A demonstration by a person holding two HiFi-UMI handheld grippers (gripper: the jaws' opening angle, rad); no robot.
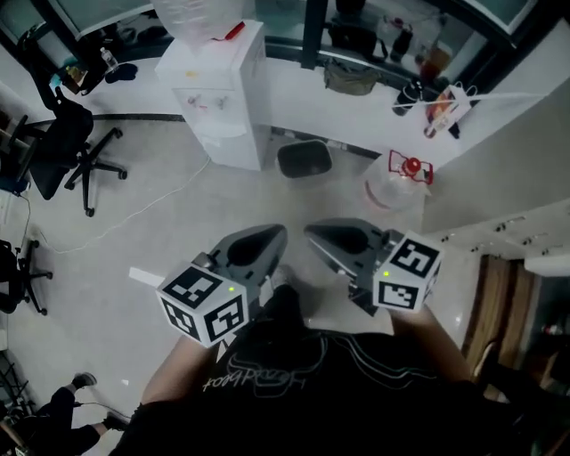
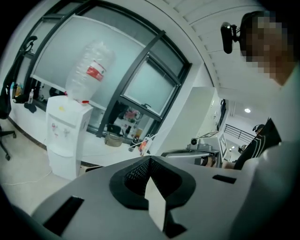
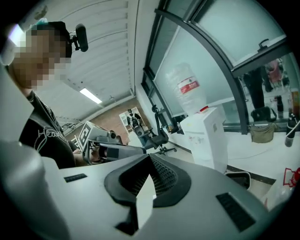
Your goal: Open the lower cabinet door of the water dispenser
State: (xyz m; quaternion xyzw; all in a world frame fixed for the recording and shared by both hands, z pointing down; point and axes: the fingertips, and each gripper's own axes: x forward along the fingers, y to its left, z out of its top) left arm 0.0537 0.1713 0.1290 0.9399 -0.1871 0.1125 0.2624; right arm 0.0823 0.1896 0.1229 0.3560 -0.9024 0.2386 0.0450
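Observation:
The white water dispenser point(image 1: 218, 85) stands at the far side of the floor with an upturned clear bottle point(image 1: 191, 13) on top. Its lower cabinet door point(image 1: 228, 147) looks closed. The left gripper view shows the dispenser point(image 2: 63, 140) far off at the left, and the right gripper view shows it point(image 3: 206, 136) at the right. My left gripper point(image 1: 272, 236) and right gripper point(image 1: 316, 233) are side by side close to the person's body, well short of the dispenser. Both are shut with nothing between the jaws, as the left gripper point(image 2: 150, 160) and right gripper point(image 3: 149, 157) also show in their own views.
A black waste bin point(image 1: 304, 158) sits just right of the dispenser. A clear water jug with a red cap point(image 1: 396, 183) stands on the floor farther right. A black office chair point(image 1: 67, 147) is at the left, a cable point(image 1: 151, 205) trails over the floor, and a white ledge point(image 1: 356, 116) runs behind.

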